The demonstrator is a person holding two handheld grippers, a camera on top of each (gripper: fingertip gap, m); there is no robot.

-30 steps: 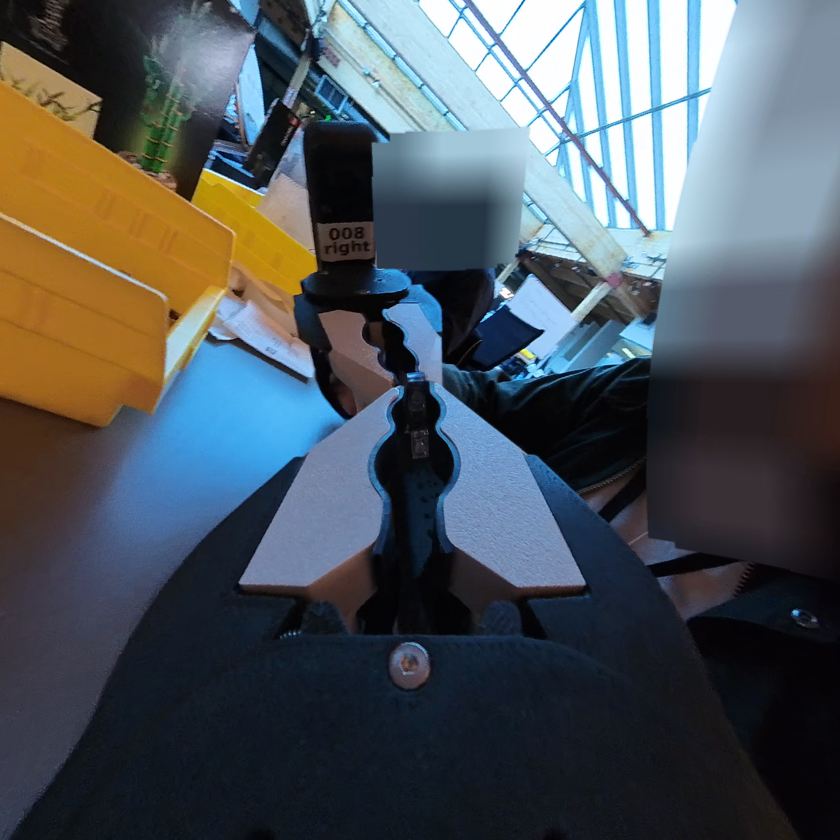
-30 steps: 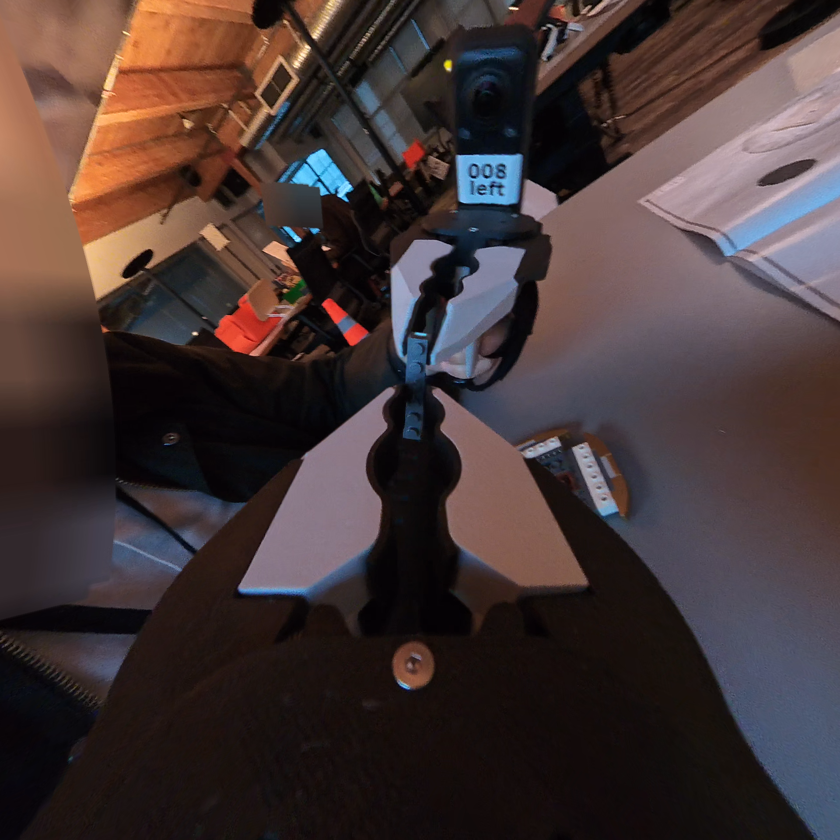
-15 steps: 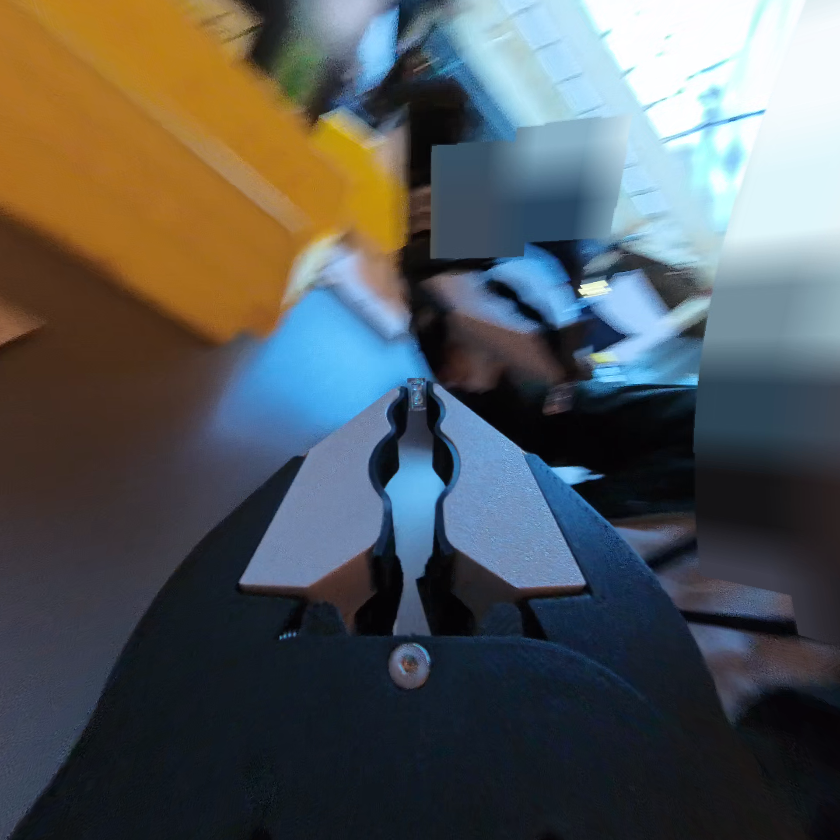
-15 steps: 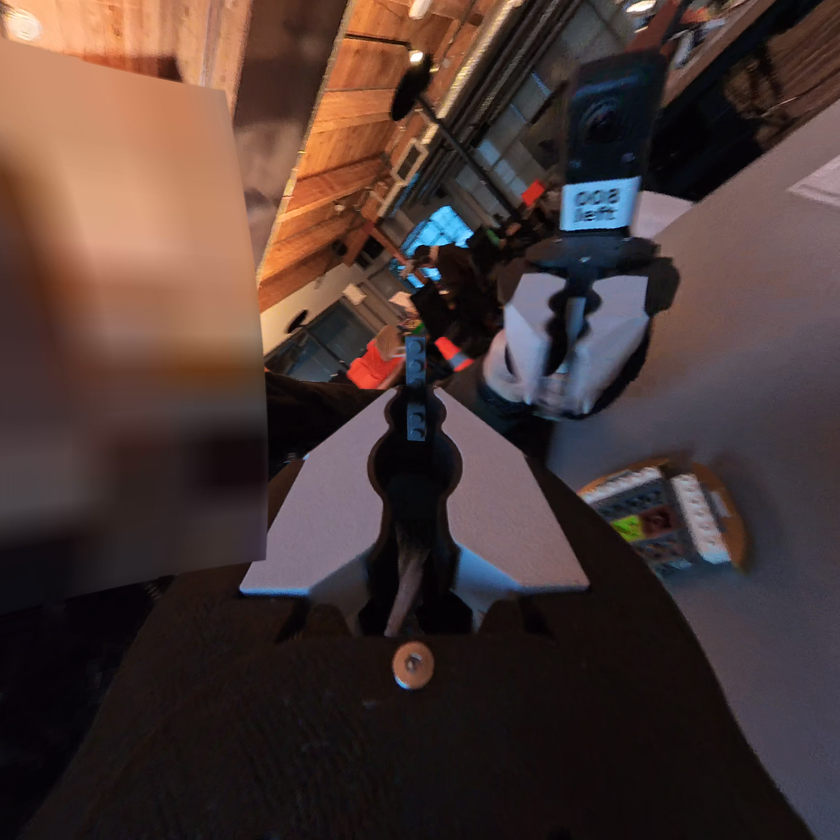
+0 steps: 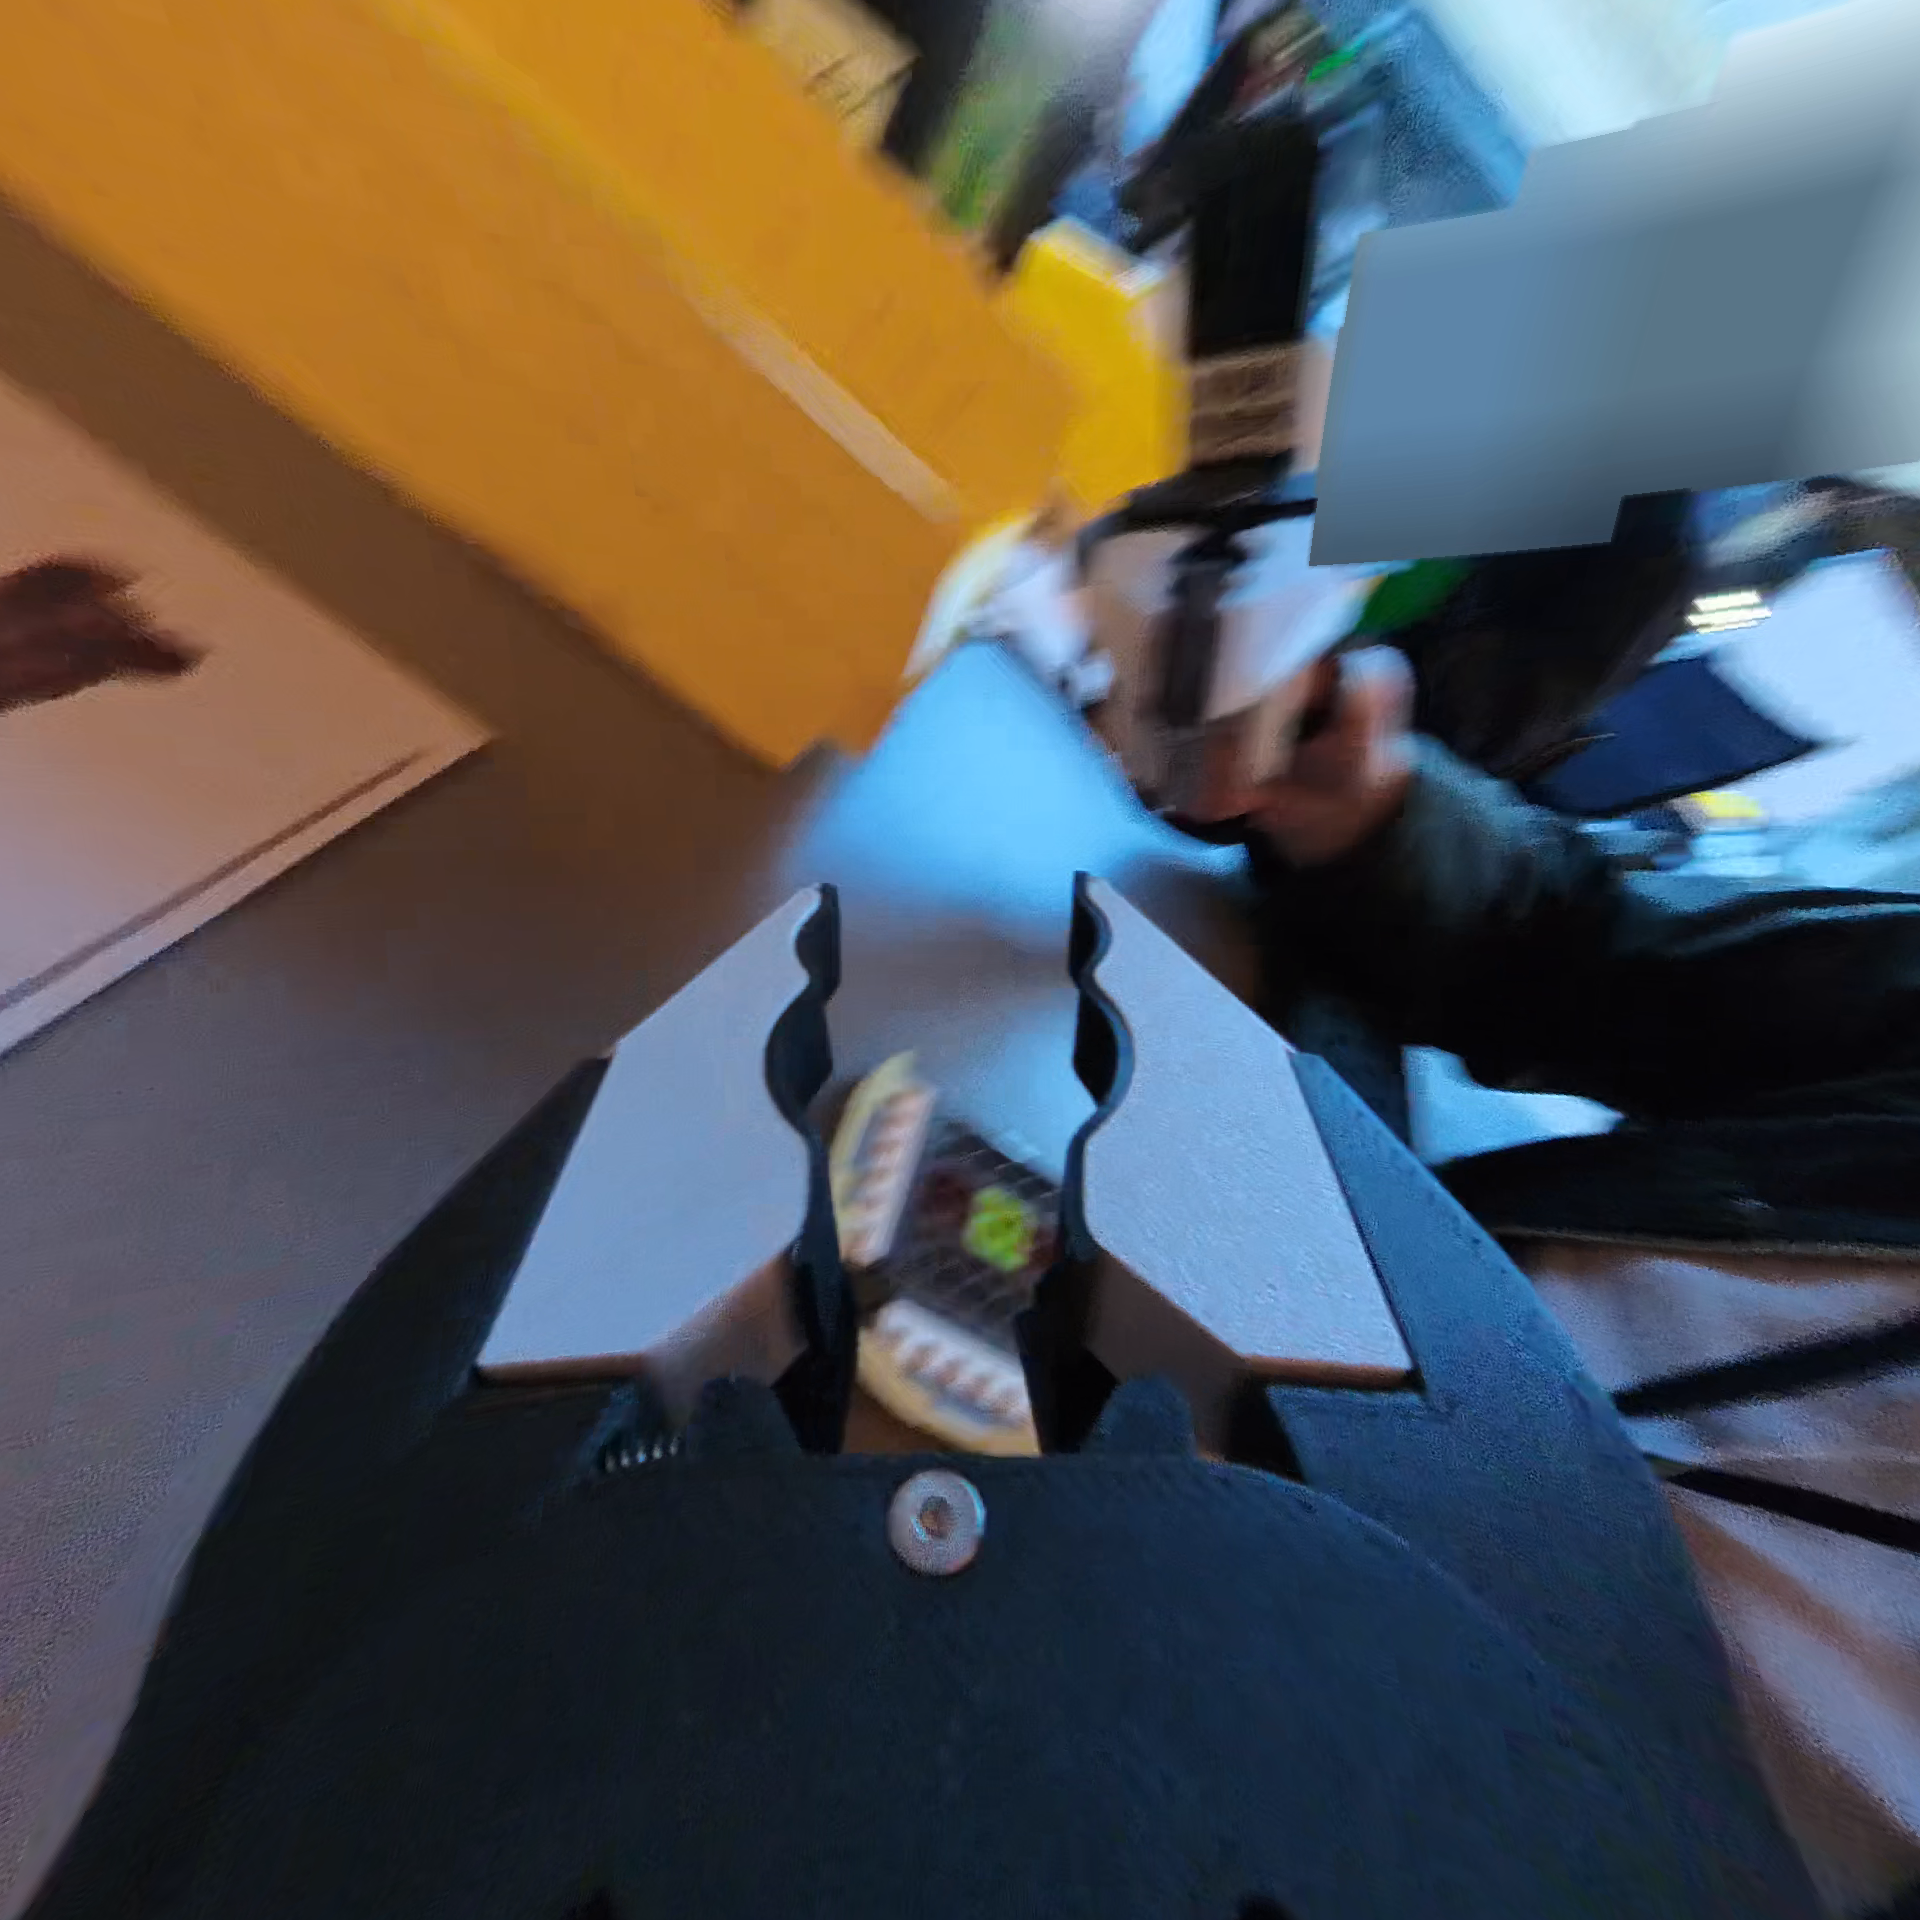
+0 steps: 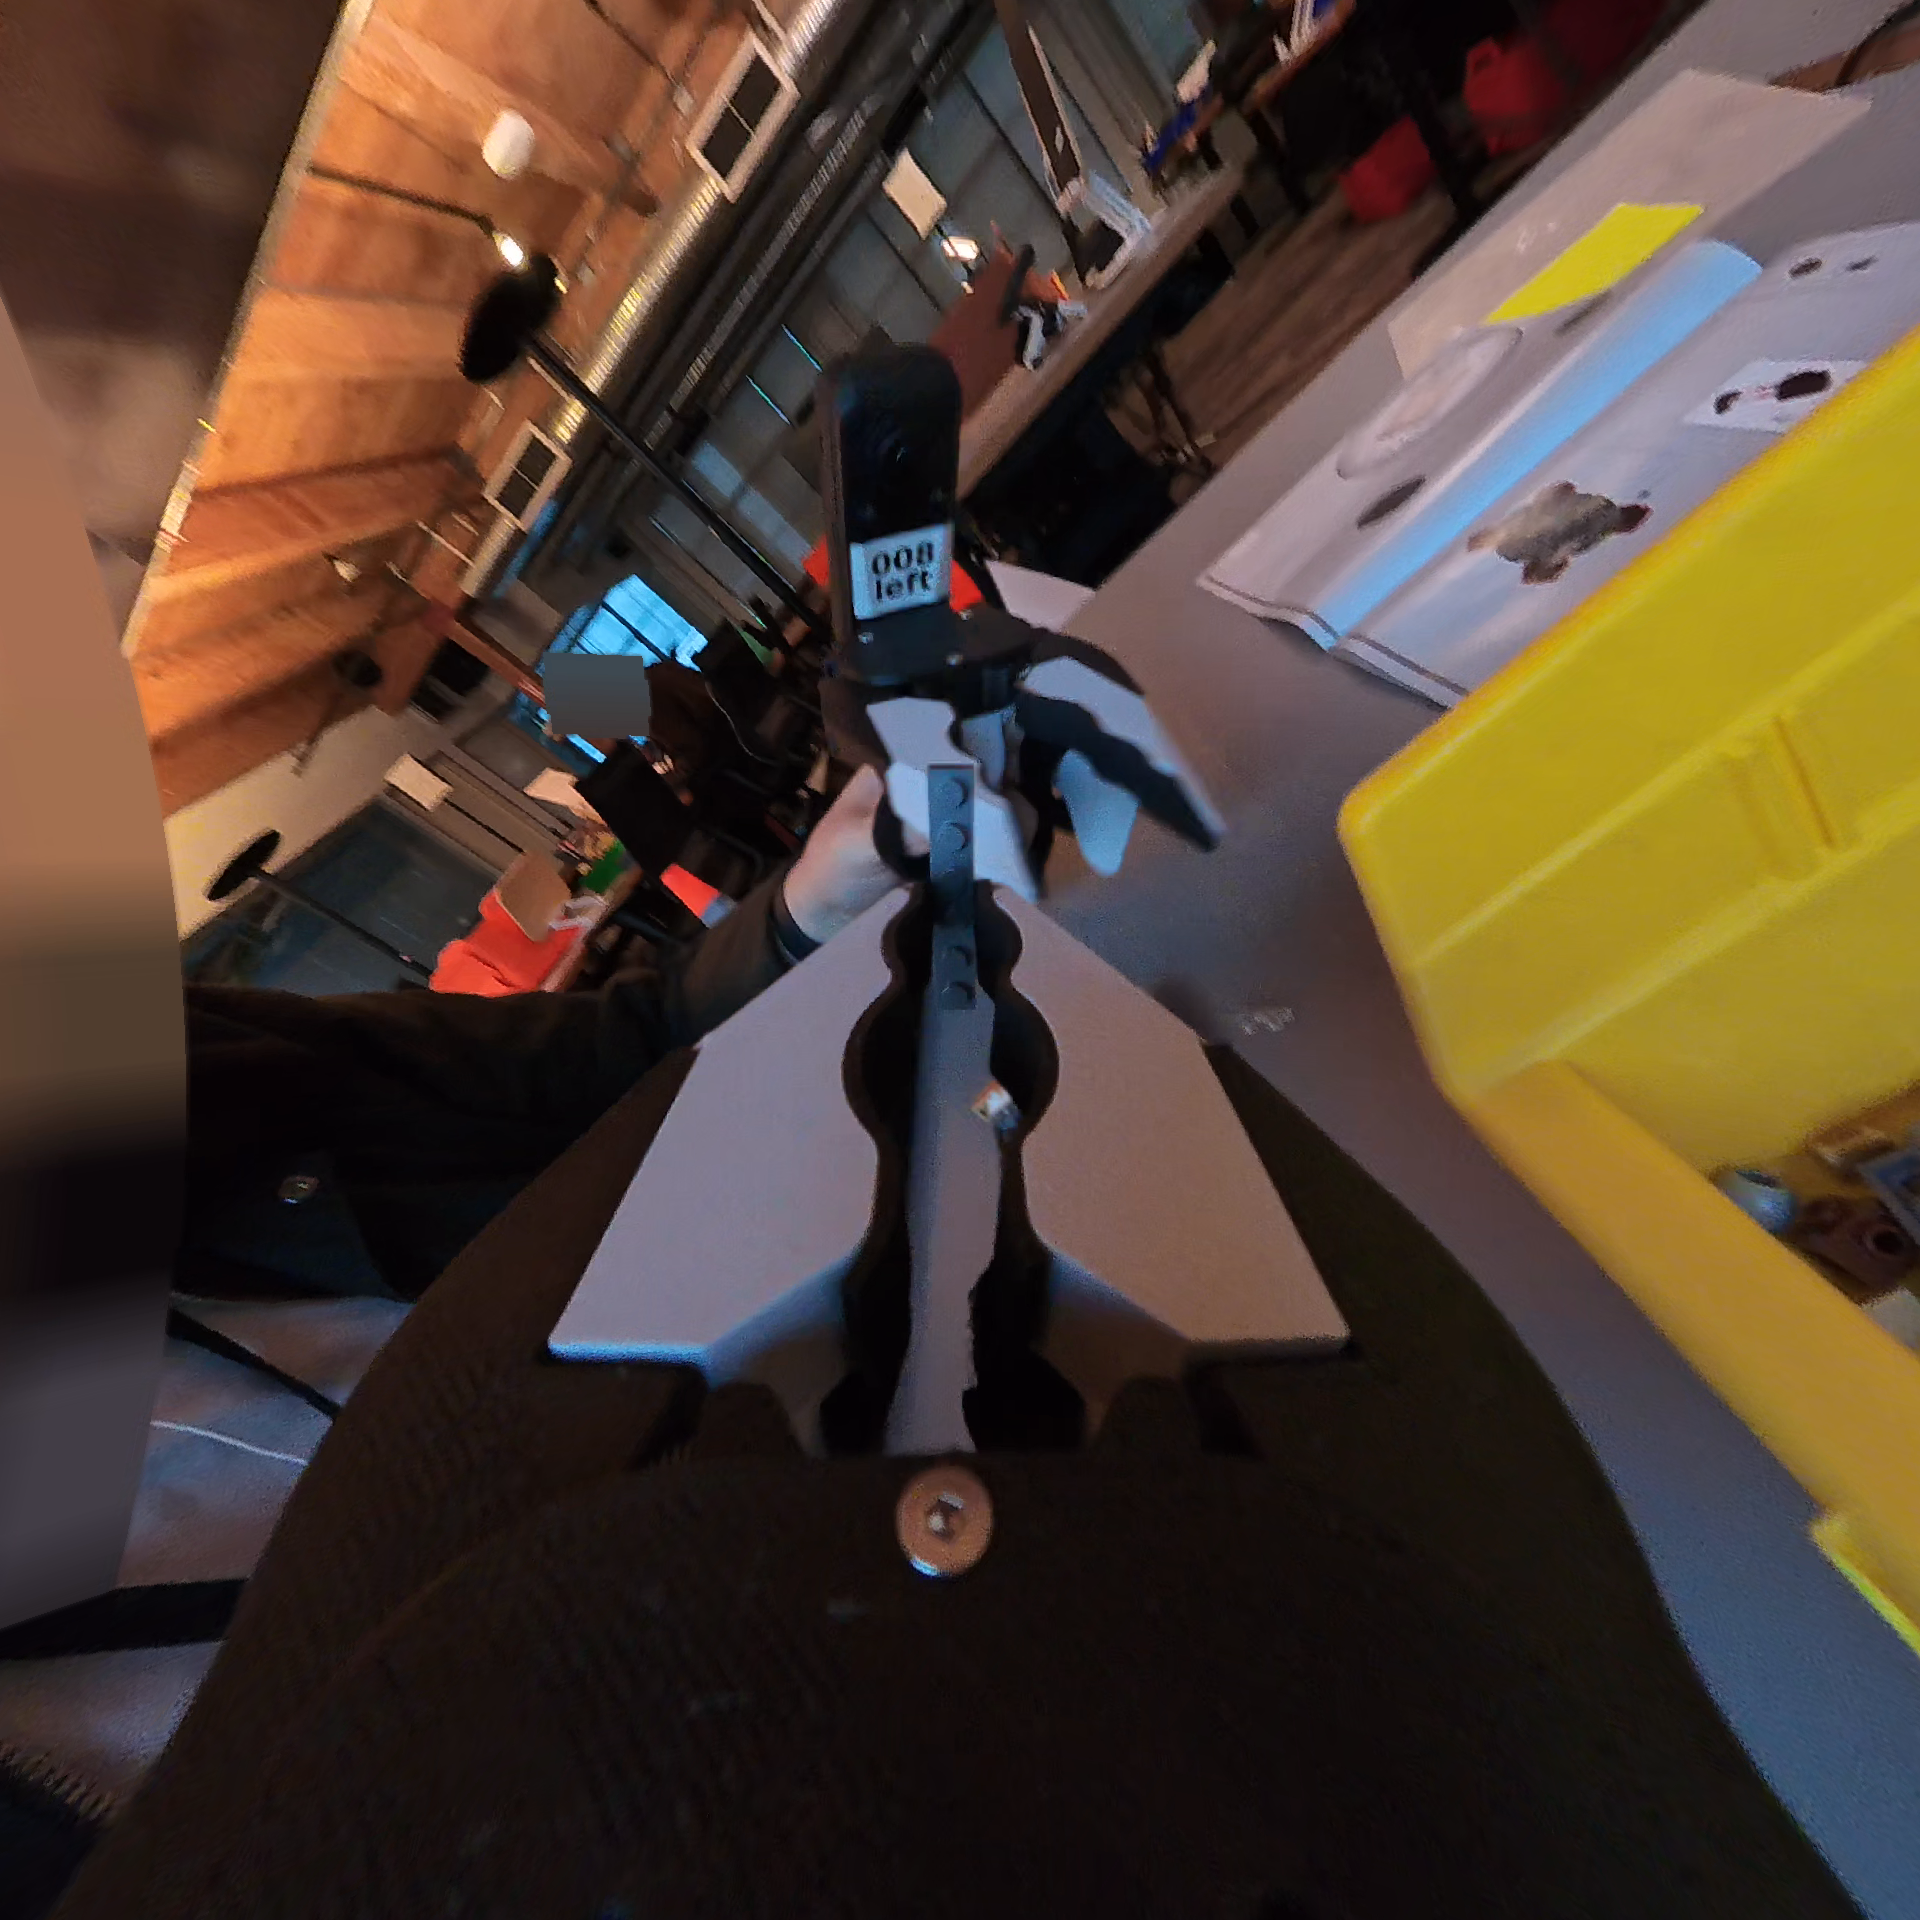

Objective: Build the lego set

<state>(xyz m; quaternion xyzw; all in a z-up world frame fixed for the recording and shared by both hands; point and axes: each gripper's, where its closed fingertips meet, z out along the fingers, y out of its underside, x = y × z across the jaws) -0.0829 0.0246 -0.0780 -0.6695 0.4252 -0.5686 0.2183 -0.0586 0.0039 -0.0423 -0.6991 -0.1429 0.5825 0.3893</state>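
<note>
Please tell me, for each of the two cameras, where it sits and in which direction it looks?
Left wrist view: sits on the left gripper, looking forward and down along its open fingers at the blurred lego base on the grey table; a dark sleeve shows.
Right wrist view: sits on the right gripper, shut on a grey lego strip, facing the left gripper and the hand holding it.
Shared: the table and the yellow bin.
</note>
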